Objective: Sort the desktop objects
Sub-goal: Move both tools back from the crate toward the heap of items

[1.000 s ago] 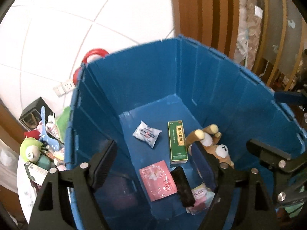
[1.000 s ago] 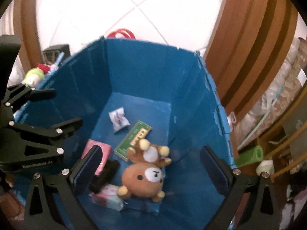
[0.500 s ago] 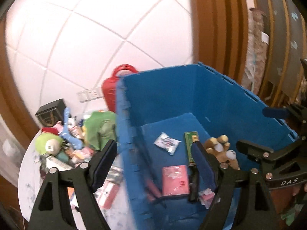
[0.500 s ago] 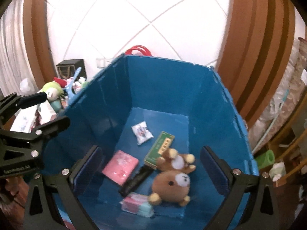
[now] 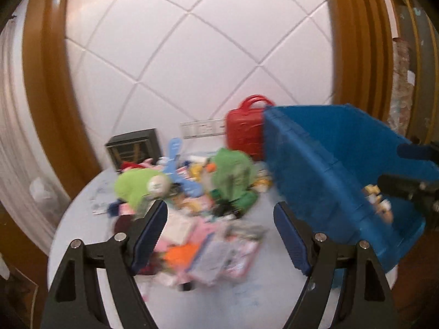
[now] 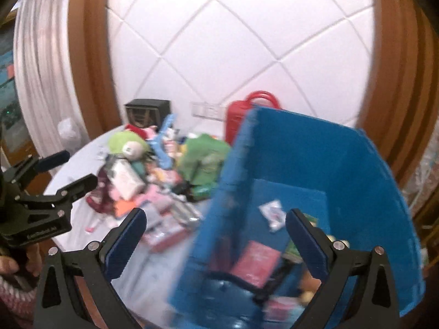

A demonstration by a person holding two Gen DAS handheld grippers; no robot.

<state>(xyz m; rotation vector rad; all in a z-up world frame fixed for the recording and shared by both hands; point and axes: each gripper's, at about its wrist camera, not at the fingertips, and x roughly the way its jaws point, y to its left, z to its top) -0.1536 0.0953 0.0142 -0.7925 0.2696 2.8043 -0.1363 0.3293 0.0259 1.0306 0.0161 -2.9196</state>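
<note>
L gripper (image 5: 219,233): my jaws wide, nothing in them.
R gripper (image 6: 215,237): wide too, empty.
Pile (image 5: 192,205): mid table (image 5: 82,219), by blue bin (image 5: 329,170) at its right edge.
Green plush (image 5: 137,186): soft, light; I'd pinch the body.
Flat packets (image 5: 233,255): prob slippery; take an edge.

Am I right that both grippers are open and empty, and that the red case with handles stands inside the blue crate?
Not quite. The left gripper and right gripper are open and empty, but the red case stands outside the blue crate, behind its corner against the wall, as the left wrist view shows.
</note>
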